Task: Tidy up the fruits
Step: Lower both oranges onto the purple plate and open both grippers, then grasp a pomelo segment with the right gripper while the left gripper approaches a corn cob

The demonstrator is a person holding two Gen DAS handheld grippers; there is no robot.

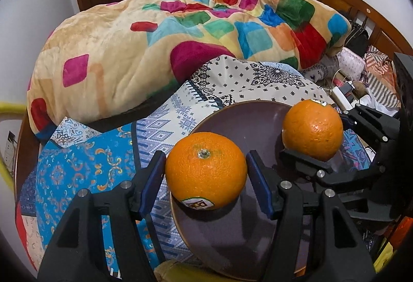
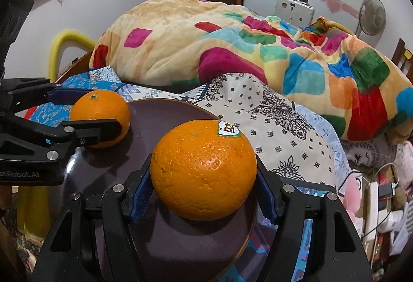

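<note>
Behind your work area a rumpled blanket (image 1: pixel 180 31) in beige with bright coloured squares covers the bed, and nearer to you lies a patterned blue-and-white cloth (image 1: pixel 85 166) with a dark brown plate (image 1: pixel 247 122) set on top of it.

Both fruits sit on that plate. Your left orange (image 1: pixel 206 170) rests at the plate's left rim, stem end up, smooth-skinned, with a white brand sticker low on the side facing you. Your right orange (image 1: pixel 312 129) stands further right on the plate, well apart from the first one; its skin looks more pitted and glossy, and its sticker sits near the top.

Your left gripper (image 1: pixel 206 176) comes in low from the near edge, fingers pointing toward the bed. Its blue pads (image 1: pixel 152 178) stand on either side of the left orange. The left pad looks to be touching the peel, while a thin gap shows on the right, so the hold is loose at best.

Seen from your right wrist, the right gripper (image 2: pixel 204 178) is level over the plate (image 2: pixel 165 114) with the right orange (image 2: pixel 203 170) between its jaws. The blue pads (image 2: pixel 140 194) press against both flanks of the fruit, and the orange's underside meets the plate. In the same view your left gripper (image 2: pixel 87 111) reaches in from the left, bracketing the left orange (image 2: pixel 100 111).
</note>
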